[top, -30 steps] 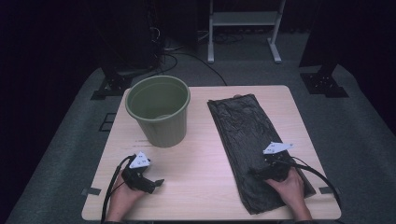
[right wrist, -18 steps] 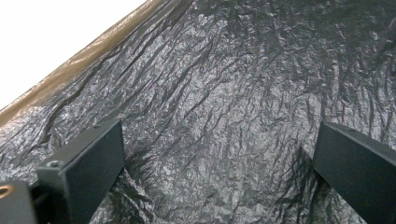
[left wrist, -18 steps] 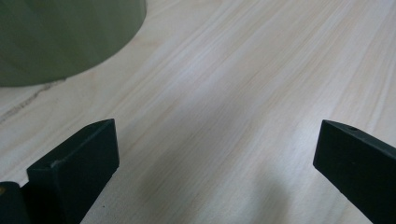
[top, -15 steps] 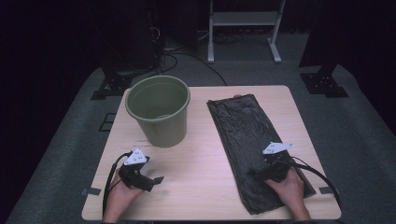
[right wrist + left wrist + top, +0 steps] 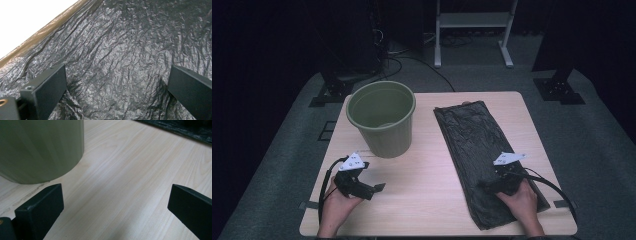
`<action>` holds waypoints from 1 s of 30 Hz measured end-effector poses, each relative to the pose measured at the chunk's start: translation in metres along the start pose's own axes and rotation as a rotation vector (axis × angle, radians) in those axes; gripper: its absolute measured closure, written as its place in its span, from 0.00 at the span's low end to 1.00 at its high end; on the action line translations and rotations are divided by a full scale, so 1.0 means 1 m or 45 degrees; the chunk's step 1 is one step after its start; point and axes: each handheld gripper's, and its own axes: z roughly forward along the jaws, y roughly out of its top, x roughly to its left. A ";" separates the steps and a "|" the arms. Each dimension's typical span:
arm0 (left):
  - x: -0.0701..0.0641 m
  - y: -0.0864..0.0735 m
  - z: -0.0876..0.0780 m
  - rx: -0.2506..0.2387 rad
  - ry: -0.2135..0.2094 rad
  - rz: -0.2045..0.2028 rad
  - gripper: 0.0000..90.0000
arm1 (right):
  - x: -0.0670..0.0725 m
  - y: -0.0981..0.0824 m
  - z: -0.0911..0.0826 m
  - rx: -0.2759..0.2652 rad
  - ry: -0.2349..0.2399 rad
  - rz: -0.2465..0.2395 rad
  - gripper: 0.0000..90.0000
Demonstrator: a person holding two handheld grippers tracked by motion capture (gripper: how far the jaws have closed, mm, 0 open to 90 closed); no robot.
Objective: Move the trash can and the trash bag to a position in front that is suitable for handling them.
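Two grippers low over the table, a bin on one side and a black bag on the other.

The left gripper (image 5: pixel 374 189) sits near the green bin (image 5: pixel 382 119) with its jaws spread wide over bare table (image 5: pixel 432 200). The right gripper (image 5: pixel 488 184) rests on the near end of the flat black bag (image 5: pixel 474 145), jaws spread, the crinkly plastic lying under and between them. I think the thin bag could slip out or tear if the jaws only catch a tiny fold.
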 end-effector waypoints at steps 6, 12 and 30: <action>0.003 0.009 -0.011 -0.023 -0.003 -0.023 0.00 | 0.000 0.000 0.000 0.000 0.000 0.000 0.01; 0.007 0.020 -0.023 -0.028 0.011 -0.024 0.00 | 0.000 0.000 0.000 0.000 0.000 0.001 0.01; 0.022 0.056 -0.057 -0.058 0.052 -0.031 0.00 | 0.000 0.000 0.000 0.000 0.000 0.002 0.01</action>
